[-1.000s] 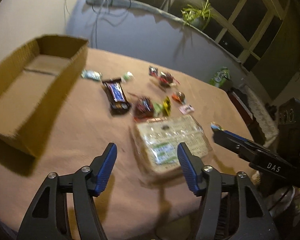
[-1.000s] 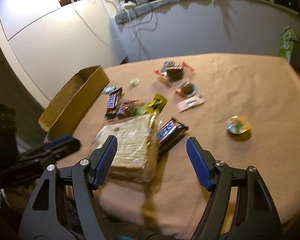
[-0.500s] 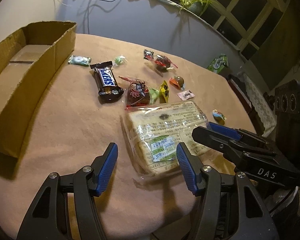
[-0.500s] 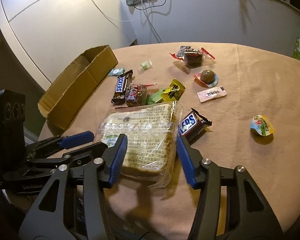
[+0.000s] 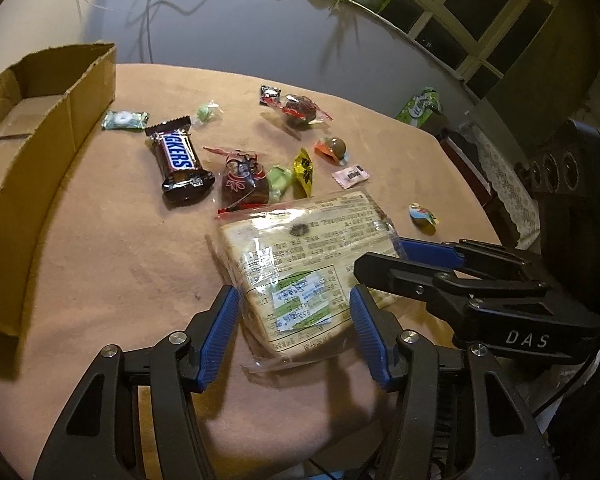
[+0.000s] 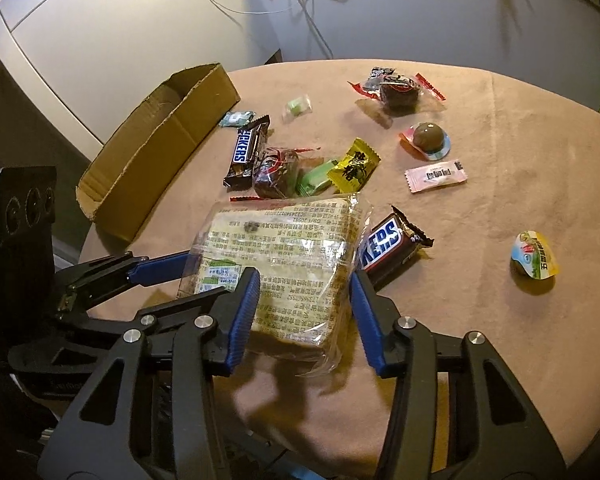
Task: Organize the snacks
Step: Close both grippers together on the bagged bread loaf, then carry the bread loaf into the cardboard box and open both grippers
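Crinkly clear-wrapped bread slab (image 5: pixel 300 264), left fingers (image 5: pixel 224 320) and right fingers (image 6: pixel 364 308) closing around it, untouched

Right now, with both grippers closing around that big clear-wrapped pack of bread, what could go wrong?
1. The left gripper and right gripper are closing on the same end of the clear-wrapped bread pack; their fingers could collide.
2. The loose plastic may slip or the soft bread crush.
3. Lifting could drag the brown Snickers bar touching its edge.

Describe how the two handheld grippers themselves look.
Both the left gripper and the right gripper have black frames with silver bolts and ribbed blue pads. The right one is marked "DAS" and carries a black camera box with a green light.
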`<state>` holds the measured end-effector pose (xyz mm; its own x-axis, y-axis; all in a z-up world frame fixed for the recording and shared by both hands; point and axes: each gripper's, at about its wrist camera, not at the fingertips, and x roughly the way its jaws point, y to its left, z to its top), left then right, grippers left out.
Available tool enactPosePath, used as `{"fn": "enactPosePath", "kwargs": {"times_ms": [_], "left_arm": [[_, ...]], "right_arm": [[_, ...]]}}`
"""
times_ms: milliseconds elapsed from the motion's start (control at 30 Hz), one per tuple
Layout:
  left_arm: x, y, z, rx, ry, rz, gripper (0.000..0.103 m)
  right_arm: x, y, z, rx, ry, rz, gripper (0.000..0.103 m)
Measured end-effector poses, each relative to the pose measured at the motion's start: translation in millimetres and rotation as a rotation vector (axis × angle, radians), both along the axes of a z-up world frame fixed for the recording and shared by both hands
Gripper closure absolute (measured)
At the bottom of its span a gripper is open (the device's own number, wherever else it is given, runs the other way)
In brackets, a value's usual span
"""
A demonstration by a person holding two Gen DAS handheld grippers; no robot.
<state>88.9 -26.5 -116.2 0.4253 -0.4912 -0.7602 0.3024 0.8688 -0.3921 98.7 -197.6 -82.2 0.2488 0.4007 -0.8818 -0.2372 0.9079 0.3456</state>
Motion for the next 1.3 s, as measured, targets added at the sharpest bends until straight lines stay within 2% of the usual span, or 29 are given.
{"fn": "enactPosePath", "kwargs": {"times_ms": [233,500,967,1200,1300], "left_arm": [[-6.9,5.4,12.1,0.01,-0.05,0.006,0.047],[-10.4,33.1,37.0,0.004,-0.121,0.058,0.047],[1.7,115.0,73.6,0.044,-0.222,0.202,0.047],[10.9,156.8,73.8,0.084,-0.236,0.27,0.047],[18.6,172.6,66.9,0.084,-0.217,0.293,0.047]], "right_arm": [[-0.7,5.8,7.7,-0.005,-0.001,0.012,0.056],[5.9,29.5,32.4,0.01,-0.059,0.03,0.056],[43.2,121.4,66.4,0.069,-0.158,0.159,0.056],[67.5,172.3,61.3,0.105,-0.157,0.226,0.056],[77.4,189.9,53.7,0.115,-0.145,0.241,0.056]]}}
